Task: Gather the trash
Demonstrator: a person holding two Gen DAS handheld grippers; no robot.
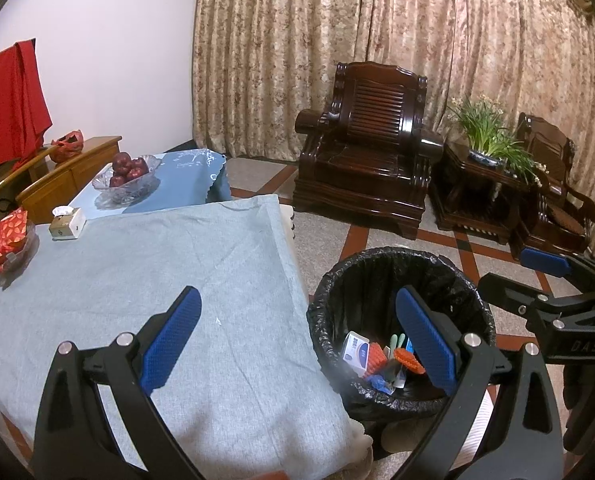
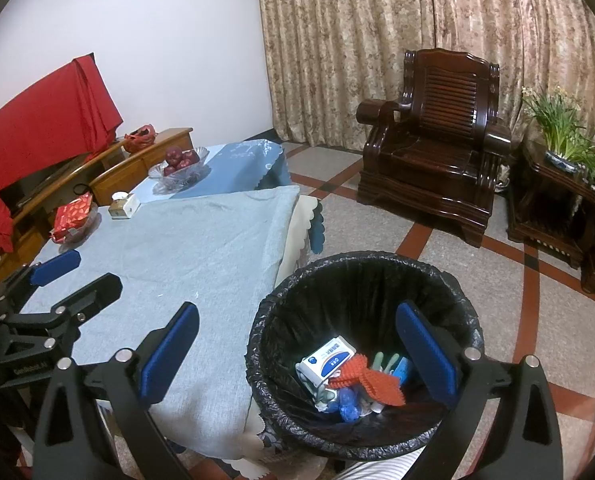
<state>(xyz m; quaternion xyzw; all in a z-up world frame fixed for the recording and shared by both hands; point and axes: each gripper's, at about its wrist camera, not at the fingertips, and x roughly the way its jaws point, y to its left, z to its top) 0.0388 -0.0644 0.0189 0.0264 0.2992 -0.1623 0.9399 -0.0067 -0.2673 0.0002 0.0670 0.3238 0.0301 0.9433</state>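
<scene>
Blue-padded claws are right up front in both views, and both are spread wide with nothing between the pads. The left claw [image 1: 297, 340] hangs over the near corner of the worktop [image 1: 137, 280], one pad above the grey-blue cloth and the other out over the bin. The right claw [image 2: 297, 352] sits a bit further right, its right pad well over the bin's mouth.

All the trash I can spot is already in the black-lined trash bin [image 2: 361, 264], which stands on the floor just off the worktop's corner. Down in it there's a white and blue packet [image 2: 327, 358], an orange knobbly thing [image 2: 373, 380], some crumpled blue plastic [image 2: 347, 402] and a few pale stick-like bits I can't identify.

On the cloth itself, close to the claws, I don't see anything left apart from a tiny white speck [image 1: 218, 321]. What remains sits at the far left end: a tissue box [image 1: 67, 222] and a red patterned packet [image 1: 7, 238] on a glass dish, and those look like keepers, not rubbish. Further back there's a glass bowl of apples [image 1: 127, 176].

So my guess is the job's basically done. If anything else goes, it lies far left and ahead, so the left claw is the nearer one.
</scene>
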